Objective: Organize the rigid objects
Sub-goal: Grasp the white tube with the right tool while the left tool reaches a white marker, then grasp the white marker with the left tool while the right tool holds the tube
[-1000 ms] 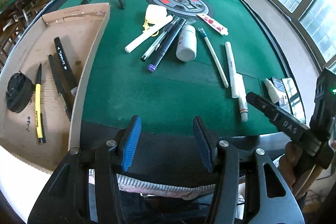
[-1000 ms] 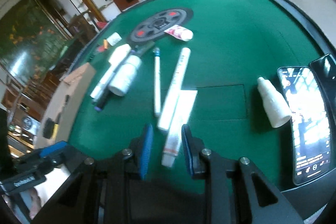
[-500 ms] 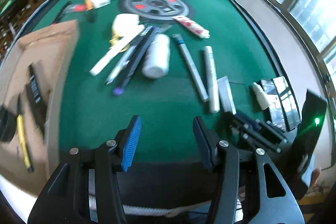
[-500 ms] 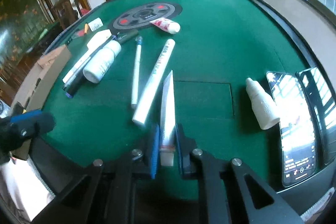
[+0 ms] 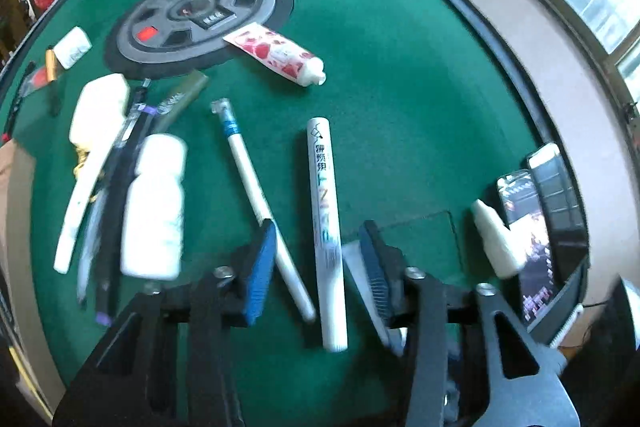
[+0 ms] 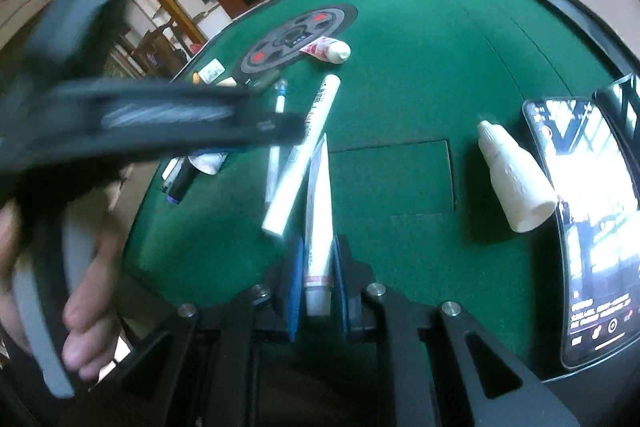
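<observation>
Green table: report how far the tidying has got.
Done: nothing shows as put away. In hand: the right claw is shut on a white tube; the left claw, just closing, straddles two pens. Left: bottle, strawberry tube, dropper bottle.

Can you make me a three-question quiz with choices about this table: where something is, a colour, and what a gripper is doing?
1. Where does the strawberry tube lie?
A. partly on the grey disc
B. on a phone
C. in a box

2. What colour is the table top?
A. red
B. green
C. yellow

3. What is the right gripper doing?
A. hanging open over nothing
B. pinching the small white tube
C. holding a phone

Answers: 1 A, its flat end overlaps the disc's edge. 2 B, green felt everywhere. 3 B, both pads press the tube's sides.
</observation>
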Tool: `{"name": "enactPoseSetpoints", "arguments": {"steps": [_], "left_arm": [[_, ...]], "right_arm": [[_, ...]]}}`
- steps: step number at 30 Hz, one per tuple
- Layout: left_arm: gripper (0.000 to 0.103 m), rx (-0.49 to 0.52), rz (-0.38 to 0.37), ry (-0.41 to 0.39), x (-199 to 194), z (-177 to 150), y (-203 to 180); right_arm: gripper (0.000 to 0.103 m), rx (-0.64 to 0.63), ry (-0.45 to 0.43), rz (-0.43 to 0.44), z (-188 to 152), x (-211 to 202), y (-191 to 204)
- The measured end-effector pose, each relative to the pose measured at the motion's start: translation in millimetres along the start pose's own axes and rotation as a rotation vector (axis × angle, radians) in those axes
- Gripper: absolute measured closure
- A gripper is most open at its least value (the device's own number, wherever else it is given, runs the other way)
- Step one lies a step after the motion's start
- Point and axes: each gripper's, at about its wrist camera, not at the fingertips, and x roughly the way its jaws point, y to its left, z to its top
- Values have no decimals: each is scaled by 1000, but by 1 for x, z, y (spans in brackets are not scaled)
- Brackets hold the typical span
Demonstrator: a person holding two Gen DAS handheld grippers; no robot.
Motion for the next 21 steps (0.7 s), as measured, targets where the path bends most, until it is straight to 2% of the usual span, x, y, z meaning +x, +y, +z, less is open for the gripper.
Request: {"name": "enactPoseSetpoints", "arguments": {"steps": [2, 5, 11, 13, 14, 21], "left_arm": [[76, 21, 36, -26, 3, 3, -2], [83, 3, 13, 1, 10, 3, 1], [83, 56, 45, -18, 13, -5, -6], [89, 72, 67, -28, 13, -7, -7], [89, 69, 65, -32, 12, -8, -5], [89, -78, -115, -51, -20, -24, 36]], "right_arm": [[89, -3, -6, -7, -2, -2, 2], [89, 21, -16, 7, -6, -7, -2], [89, 37, -19, 12, -9, -11, -3], [89, 41, -21, 7, -9, -10, -2], [89, 50, -22, 9, -9, -10, -3], [90, 122, -55, 46, -5, -15, -6]]}}
